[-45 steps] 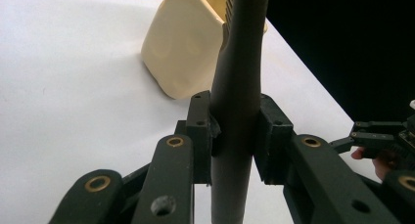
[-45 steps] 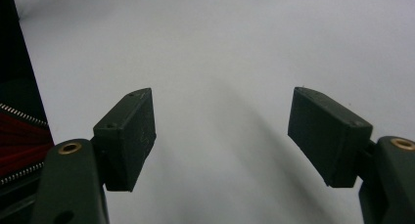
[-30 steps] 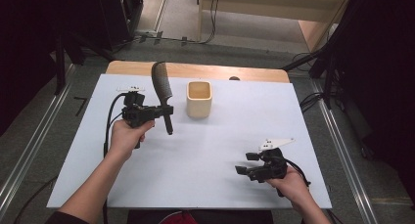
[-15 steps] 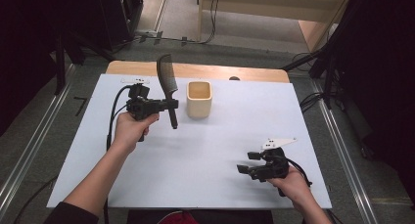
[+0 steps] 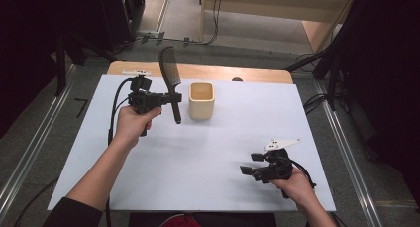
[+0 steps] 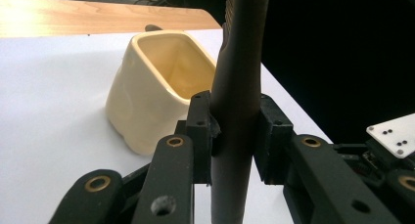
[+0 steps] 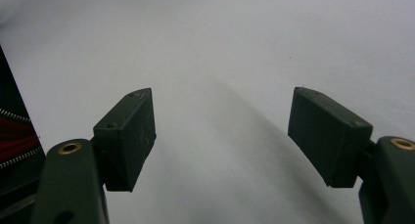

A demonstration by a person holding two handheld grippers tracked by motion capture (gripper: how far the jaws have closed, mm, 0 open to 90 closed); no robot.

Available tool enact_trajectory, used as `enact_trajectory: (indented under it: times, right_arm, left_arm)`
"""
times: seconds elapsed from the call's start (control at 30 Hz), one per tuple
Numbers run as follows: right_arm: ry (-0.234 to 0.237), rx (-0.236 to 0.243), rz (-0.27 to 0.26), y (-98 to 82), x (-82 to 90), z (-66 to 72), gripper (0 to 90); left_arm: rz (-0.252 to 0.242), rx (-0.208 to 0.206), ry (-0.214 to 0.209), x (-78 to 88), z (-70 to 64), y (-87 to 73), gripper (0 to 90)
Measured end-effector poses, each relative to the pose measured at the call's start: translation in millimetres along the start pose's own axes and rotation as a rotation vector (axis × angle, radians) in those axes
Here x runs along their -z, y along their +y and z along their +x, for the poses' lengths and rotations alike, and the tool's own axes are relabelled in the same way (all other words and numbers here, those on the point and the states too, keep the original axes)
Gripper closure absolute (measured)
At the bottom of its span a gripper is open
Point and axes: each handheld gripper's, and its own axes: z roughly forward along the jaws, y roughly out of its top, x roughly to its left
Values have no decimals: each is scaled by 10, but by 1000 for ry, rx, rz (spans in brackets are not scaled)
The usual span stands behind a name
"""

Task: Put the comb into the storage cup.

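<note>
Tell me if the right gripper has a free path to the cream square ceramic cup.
Probably yes. The right gripper is open and empty, and bare white table lies between it and the cream square ceramic cup. The left gripper, shut on a dark comb, stays beside the cup.

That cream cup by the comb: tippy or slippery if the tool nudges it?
The cream cup looks squat and square-walled with a broad base, so it would likely slide before tipping. Its glossy surface suggests glazed ceramic: probably slippery on the pads, fairly heavy for its size, and chip-prone. The smooth white table offers little friction.

Comb ends beyond frame edges
</note>
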Motion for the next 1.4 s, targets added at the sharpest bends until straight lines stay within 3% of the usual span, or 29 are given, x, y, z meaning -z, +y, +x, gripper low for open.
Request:
enact_trajectory:
  times: [0.23, 0.47, 0.77, 1.27, 1.4]
  right_arm:
    - [1, -4, 7, 3, -11, -5, 243]
    - [3, -4, 7, 14, -8, -4, 243]
    - [3, -5, 6, 16, -3, -10, 243]
    - [-11, -4, 4, 27, 2, -15, 243]
    - [-11, -8, 2, 23, 13, -18, 243]
  left_arm:
    - [-10, 11, -6, 1, -25, 114, 735]
    - [-25, -9, 24, -56, -101, 226, 735]
    - [-45, -27, 28, -133, -173, 360, 735]
    - [-62, -21, 25, -296, -128, 475, 735]
    - [-71, -29, 50, -324, -140, 496, 735]
